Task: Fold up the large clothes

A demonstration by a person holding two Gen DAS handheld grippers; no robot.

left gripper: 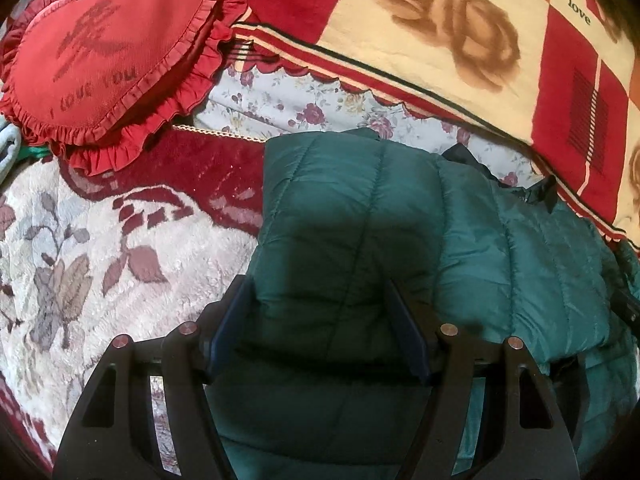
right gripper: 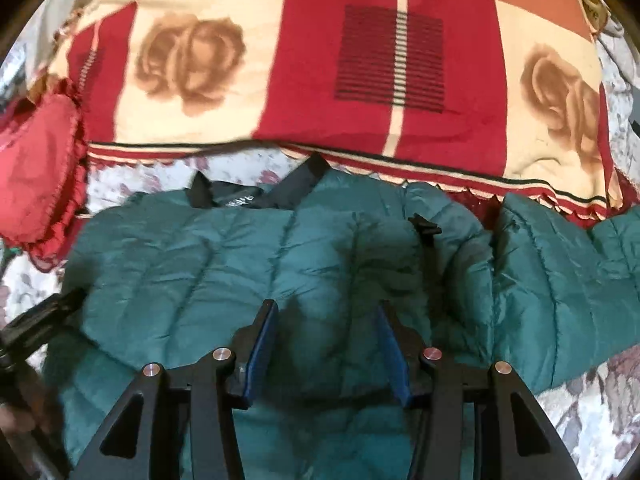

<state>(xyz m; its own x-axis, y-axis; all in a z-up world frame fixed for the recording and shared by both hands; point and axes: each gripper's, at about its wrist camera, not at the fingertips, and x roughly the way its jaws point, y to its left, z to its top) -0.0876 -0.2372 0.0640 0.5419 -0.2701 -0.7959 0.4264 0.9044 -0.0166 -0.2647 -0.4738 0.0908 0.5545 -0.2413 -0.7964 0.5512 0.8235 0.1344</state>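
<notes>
A green quilted puffer jacket (left gripper: 360,200) lies partly folded on the bed, its dark collar (right gripper: 308,176) toward the blanket. In the right wrist view one sleeve (right gripper: 560,280) stretches out to the right. My left gripper (left gripper: 319,282) hangs over the jacket's left folded part. Its jaws are wide apart and the fabric below them is in shadow. My right gripper (right gripper: 327,306) is over the middle of the jacket (right gripper: 240,260). Its blue pads (right gripper: 264,344) stand apart with only puffy fabric under them. The left gripper's black frame (right gripper: 44,316) shows at the left edge of the right wrist view.
A red heart-shaped frilled cushion (left gripper: 108,52) lies at the far left. Behind the jacket is a red and cream rose blanket (right gripper: 360,60). A floral sheet (left gripper: 300,108) and a plush flowered bedspread (left gripper: 100,240) cover the bed on the left.
</notes>
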